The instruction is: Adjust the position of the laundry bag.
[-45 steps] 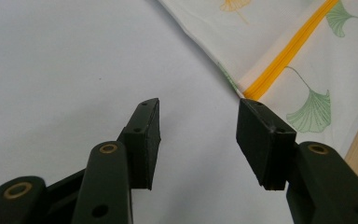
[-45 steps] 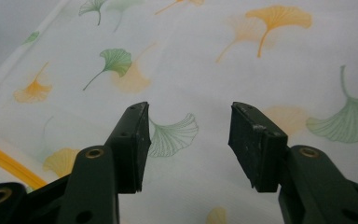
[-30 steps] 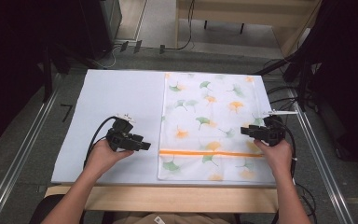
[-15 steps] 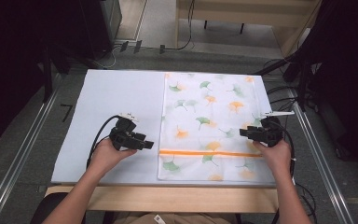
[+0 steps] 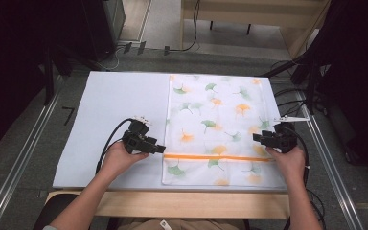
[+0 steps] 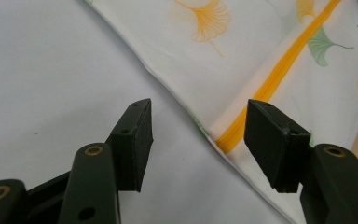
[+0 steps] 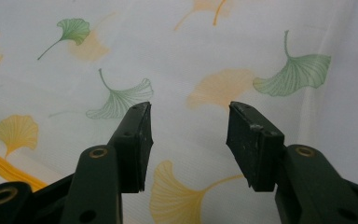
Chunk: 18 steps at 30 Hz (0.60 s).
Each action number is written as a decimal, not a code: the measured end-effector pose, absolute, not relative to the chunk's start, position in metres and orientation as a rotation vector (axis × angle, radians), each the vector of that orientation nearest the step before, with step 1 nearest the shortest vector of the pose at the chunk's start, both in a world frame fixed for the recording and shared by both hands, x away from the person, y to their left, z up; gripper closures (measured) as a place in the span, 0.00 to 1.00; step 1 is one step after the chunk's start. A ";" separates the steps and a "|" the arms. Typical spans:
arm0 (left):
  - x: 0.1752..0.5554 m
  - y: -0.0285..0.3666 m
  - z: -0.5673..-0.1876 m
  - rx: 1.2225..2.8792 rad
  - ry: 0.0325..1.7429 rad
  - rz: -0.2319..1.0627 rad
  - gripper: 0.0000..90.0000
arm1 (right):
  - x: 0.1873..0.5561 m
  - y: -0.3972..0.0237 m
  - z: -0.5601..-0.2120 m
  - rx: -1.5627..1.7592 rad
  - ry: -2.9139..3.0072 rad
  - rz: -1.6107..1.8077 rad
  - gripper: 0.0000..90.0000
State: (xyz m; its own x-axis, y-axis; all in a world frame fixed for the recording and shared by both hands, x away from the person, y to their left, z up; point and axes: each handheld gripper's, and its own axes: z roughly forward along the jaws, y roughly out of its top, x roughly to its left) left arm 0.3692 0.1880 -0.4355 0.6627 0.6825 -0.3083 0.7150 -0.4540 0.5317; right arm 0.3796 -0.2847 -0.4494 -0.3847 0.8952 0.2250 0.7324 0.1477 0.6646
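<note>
High view: fixed above the near edge of the table (image 5: 110, 96), facing forward and down, far enough to take in the whole white surface, with floor and furniture legs along the top of the frame. Forearms entering from the bottom edge.

Left gripper view: riding low and close over the table (image 6: 51, 70), looking along the spread jaws toward the edge of the leaf-print cloth (image 6: 261, 46) in the upper right of the frame.

Right gripper view: equally close, looking across the cloth (image 7: 177, 51).

Shared by all three: the cloth (image 5: 215, 124) and its orange stripe (image 5: 220, 157), also seen at (image 6: 270, 84) and (image 7: 4, 170).
</note>
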 end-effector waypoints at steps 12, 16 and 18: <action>0.386 0.179 -0.443 2.202 1.104 -0.031 0.49 | 0.372 -0.314 -0.453 1.612 2.133 1.019 0.52; 0.395 0.173 -0.447 2.213 1.129 -0.012 0.48 | 0.376 -0.319 -0.456 1.640 2.116 1.010 0.51; 0.396 0.169 -0.450 2.211 1.145 0.005 0.46 | 0.379 -0.319 -0.459 1.643 2.117 1.003 0.50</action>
State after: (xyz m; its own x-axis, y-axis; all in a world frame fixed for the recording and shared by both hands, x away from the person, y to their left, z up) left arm 0.3963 0.1688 -0.4504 0.6207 0.7340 -0.2756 0.7316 -0.4158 0.5403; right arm 0.3795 -0.3192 -0.4593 -0.3144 0.9300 0.1904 0.7363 0.1123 0.6672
